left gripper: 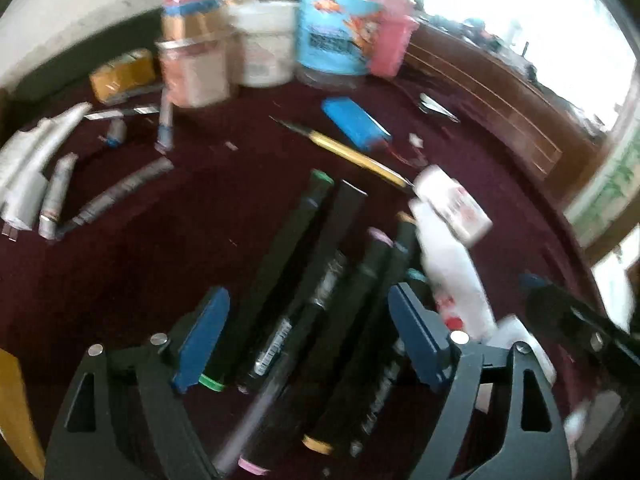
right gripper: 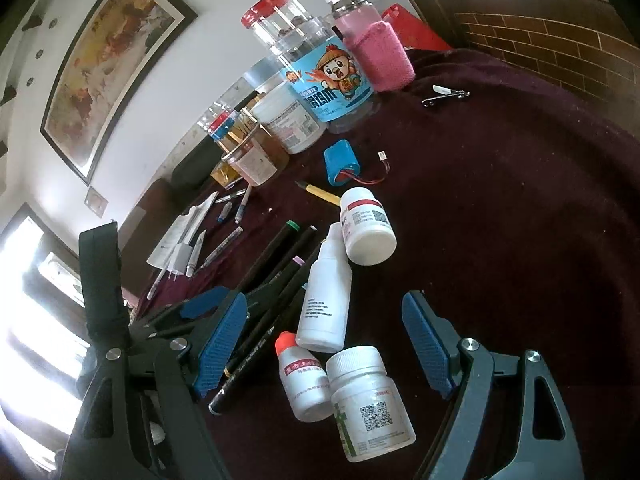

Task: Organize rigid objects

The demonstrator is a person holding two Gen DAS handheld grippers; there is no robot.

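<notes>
The left view is blurred and its tongs (left gripper: 308,338) hide the markers' (left gripper: 316,280) near ends, jaws spread, seemingly touching nothing; the right tongs (right gripper: 334,344) gape over the bottles (right gripper: 370,400) (all on the cloth).

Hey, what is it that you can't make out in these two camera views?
- Left wrist view: print on the black marker pens is lost to motion blur.
- Left wrist view: the white plastic bottles are smeared and partly behind the gripper.
- Right wrist view: label text on the white round pill jar is too small to read.
</notes>
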